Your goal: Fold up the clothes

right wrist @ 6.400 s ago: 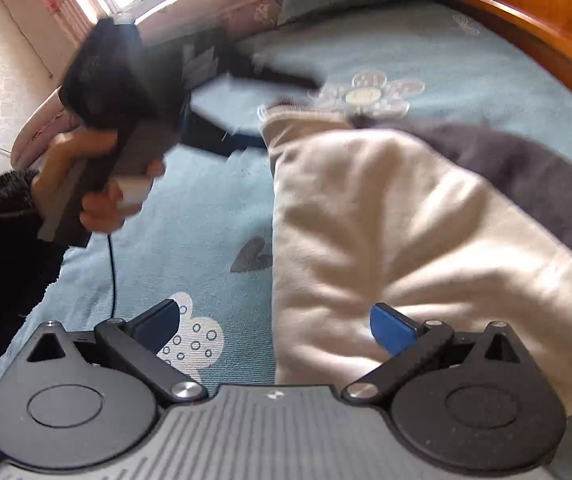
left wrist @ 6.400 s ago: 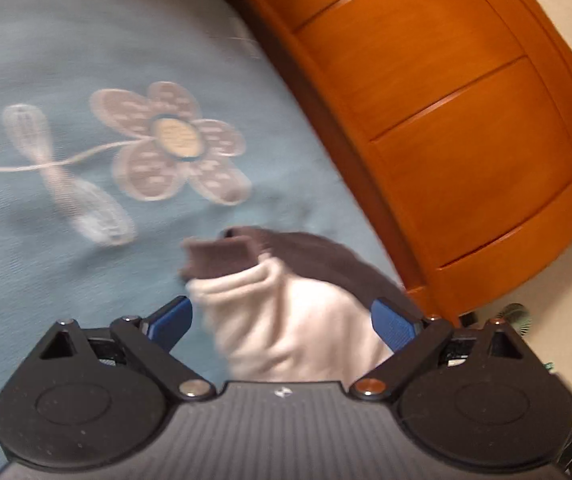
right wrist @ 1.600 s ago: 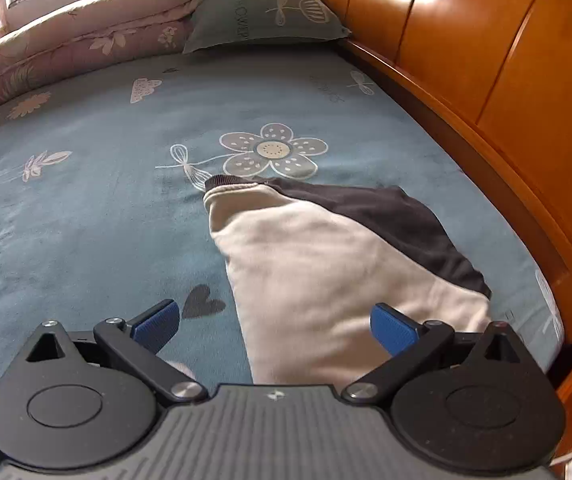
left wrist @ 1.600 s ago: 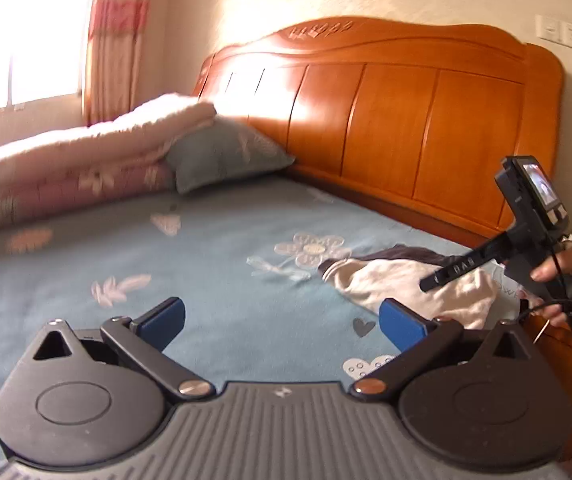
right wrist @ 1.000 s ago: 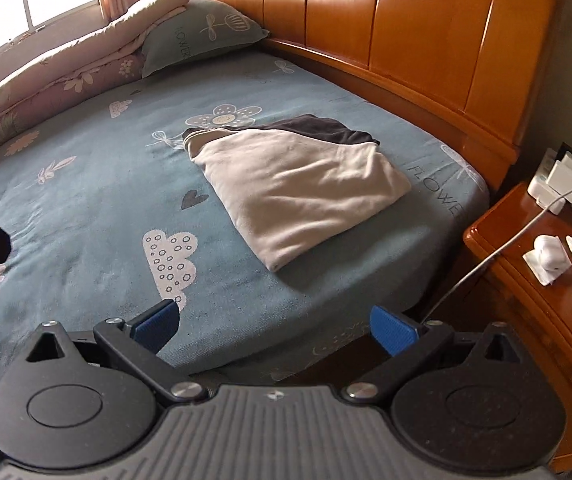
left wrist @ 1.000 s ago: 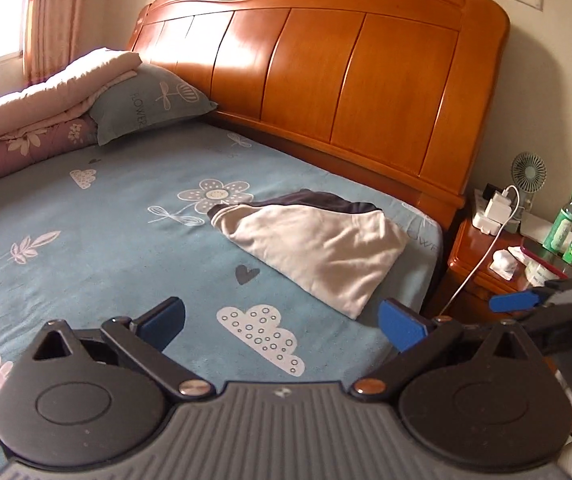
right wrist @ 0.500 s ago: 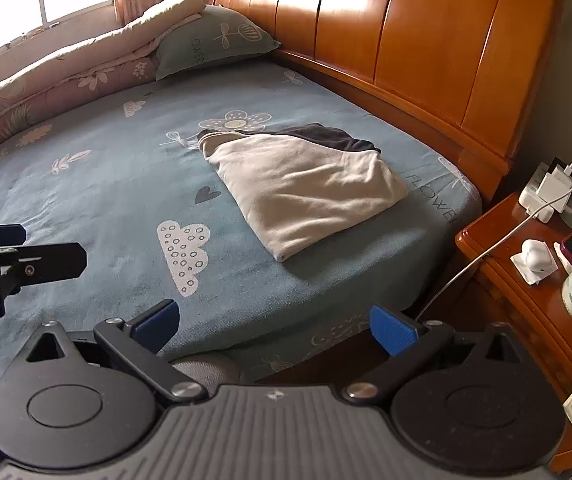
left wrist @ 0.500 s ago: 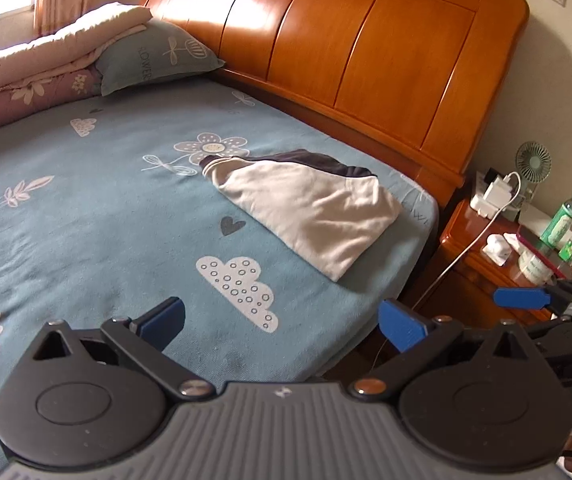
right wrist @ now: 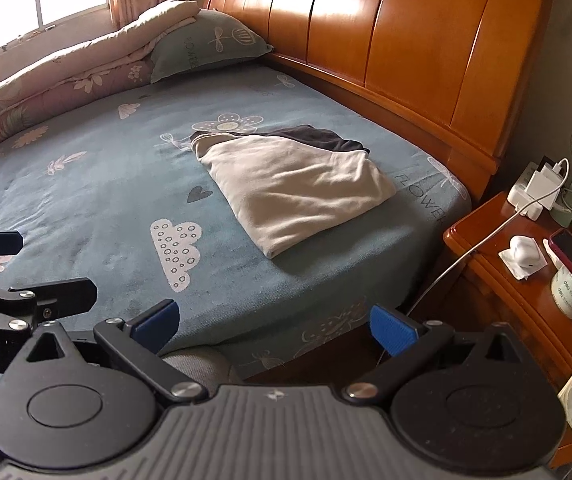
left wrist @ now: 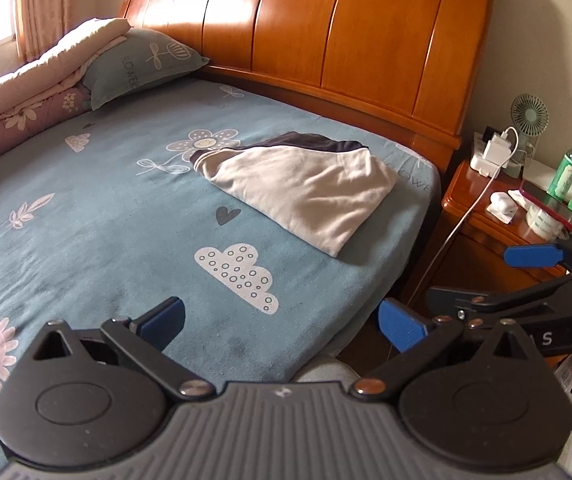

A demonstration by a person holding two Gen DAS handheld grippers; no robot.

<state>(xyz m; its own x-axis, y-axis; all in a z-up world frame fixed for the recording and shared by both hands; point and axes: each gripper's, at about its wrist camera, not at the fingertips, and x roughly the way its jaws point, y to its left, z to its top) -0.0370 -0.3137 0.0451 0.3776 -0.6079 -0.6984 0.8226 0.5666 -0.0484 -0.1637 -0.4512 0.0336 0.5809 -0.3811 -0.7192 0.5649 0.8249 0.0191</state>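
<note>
A: Item one?
B: Folded cream-and-dark garment (left wrist: 310, 192), flat on the blue patterned bed sheet (left wrist: 85, 240), between the flower print (left wrist: 205, 142) and the bed's corner nearest the nightstand (left wrist: 498, 240). Long axis diagonal: narrow ribbed end at the flower, broad end toward the nightstand. The dark panel faces the wooden headboard (left wrist: 326, 40).
A: Grippers?
B: Left gripper (left wrist: 281, 320): jaws spread wide, nothing held, well short of the garment, over the sheet's near edge. Right gripper (right wrist: 271, 320): likewise wide and empty, nearer the nightstand.
A: On the nightstand?
B: Small fan (left wrist: 529, 114), green bottle (left wrist: 570, 164), charger (left wrist: 496, 148).
</note>
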